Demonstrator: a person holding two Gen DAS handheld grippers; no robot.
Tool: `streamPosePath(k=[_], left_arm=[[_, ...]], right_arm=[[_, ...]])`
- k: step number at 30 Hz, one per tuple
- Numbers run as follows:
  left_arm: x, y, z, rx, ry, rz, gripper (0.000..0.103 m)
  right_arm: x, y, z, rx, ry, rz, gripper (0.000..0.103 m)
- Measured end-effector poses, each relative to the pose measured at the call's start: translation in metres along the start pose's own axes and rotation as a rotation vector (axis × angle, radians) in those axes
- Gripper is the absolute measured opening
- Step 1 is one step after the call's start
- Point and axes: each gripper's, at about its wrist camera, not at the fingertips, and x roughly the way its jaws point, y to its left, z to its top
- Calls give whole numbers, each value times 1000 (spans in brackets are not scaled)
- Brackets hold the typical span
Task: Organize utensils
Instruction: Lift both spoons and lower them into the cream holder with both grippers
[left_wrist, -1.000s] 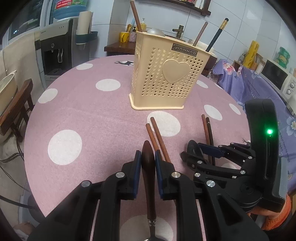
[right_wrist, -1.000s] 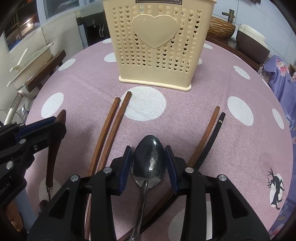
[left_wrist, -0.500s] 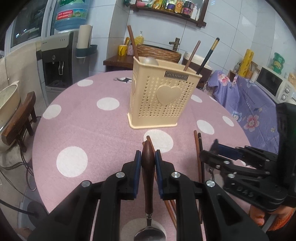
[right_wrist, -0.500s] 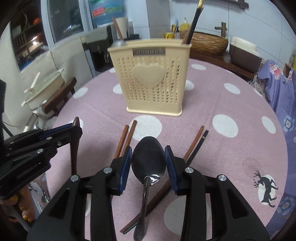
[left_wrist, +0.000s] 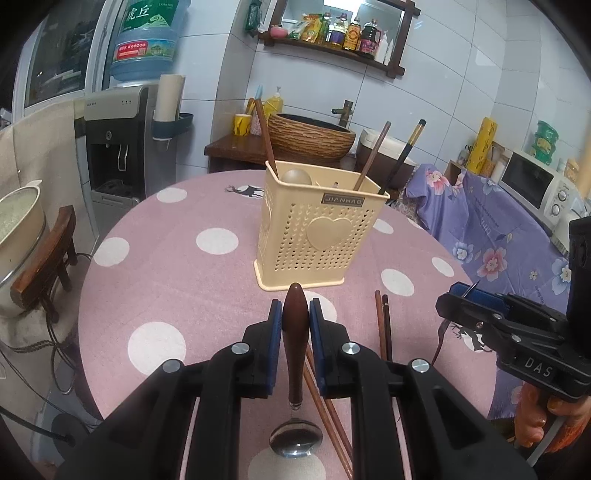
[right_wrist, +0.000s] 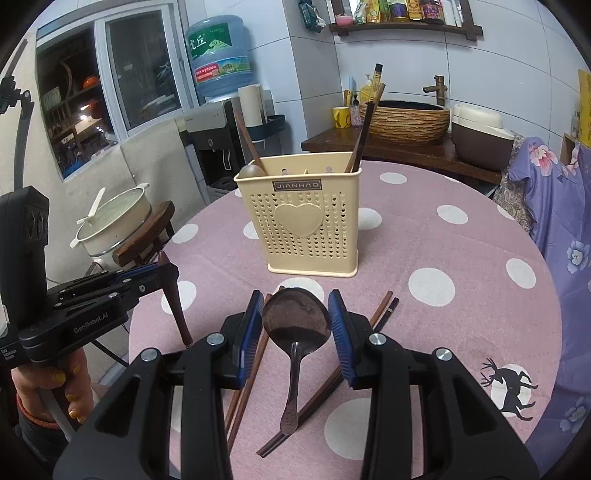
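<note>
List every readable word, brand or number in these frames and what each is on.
"JIANHAO": plate on the utensil holder.
"GenRobot.AI": left gripper.
"DAS": right gripper.
"虎丘": water bottle.
"#96000": red band on that bottle.
Shelf bottles: labels too small to read.

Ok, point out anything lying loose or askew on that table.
Two pairs of chopsticks lie loose on the tablecloth: a brown pair and a mismatched brown-and-black pair, angled apart in front of the cream holder. Nothing looks spilled or broken.
</note>
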Motion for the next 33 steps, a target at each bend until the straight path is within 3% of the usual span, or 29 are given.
streamPosePath(k=[11, 20, 27, 33], left_arm=[[-5, 5, 11, -5, -31, -12, 16], [-15, -3, 44, 25, -87, -44, 16], [-44, -17, 115, 47, -170, -113, 16], [-50, -30, 189, 44, -263, -63, 16]], right_arm=[[6, -2, 10, 26, -34, 29, 37], [-1, 5, 53, 2, -121, 21, 37], [-17, 11, 118, -24, -256, -35, 37], [-11, 17, 173, -37, -326, -107, 37]])
